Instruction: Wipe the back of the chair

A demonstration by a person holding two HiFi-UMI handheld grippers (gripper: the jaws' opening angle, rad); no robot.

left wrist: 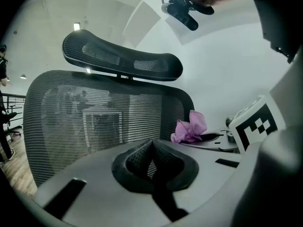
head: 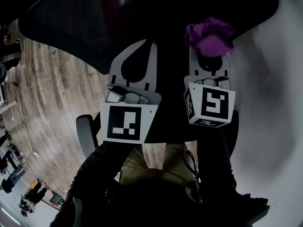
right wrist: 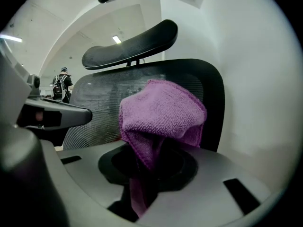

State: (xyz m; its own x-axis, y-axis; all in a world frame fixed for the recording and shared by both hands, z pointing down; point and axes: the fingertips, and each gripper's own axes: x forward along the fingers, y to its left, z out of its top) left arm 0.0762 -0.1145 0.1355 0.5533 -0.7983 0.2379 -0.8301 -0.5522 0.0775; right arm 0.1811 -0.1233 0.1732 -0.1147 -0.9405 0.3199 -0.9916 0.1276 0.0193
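In the head view, chair back (head: 142,13) of dark mesh across the top, from 10 to 2 o'clock, with both grippers just below it, side by side. At 1 o'clock the right gripper (head: 209,51), jaws closed tight on a bunched purple cloth (head: 210,36). Cloth lying over the lower edge of the mesh in that view; actual contact impossible to tell. In the right gripper view, cloth bulging out of the jaws at centre, a tail of it hanging between them toward 6 o'clock, and the chair back partly covered behind it. Above, at 12 o'clock, a tilted headrest (right wrist: 132,44), apart from the cloth. At 11 o'clock of centre in the head view the left gripper (head: 142,48), near the mesh. In the left gripper view, dark ribbed pads (left wrist: 138,159) pressed together at the tips, nothing held, only a sliver of mesh visible through the small gap beneath. From there, chair back filling 9 to 12 o'clock, cloth at 3 o'clock just beside its right edge. Back in the head view, wooden floor (head: 52,93) at 9 o'clock, pale surface (head: 279,103) at 3 o'clock, khaki trousers (head: 156,167) at 6 o'clock
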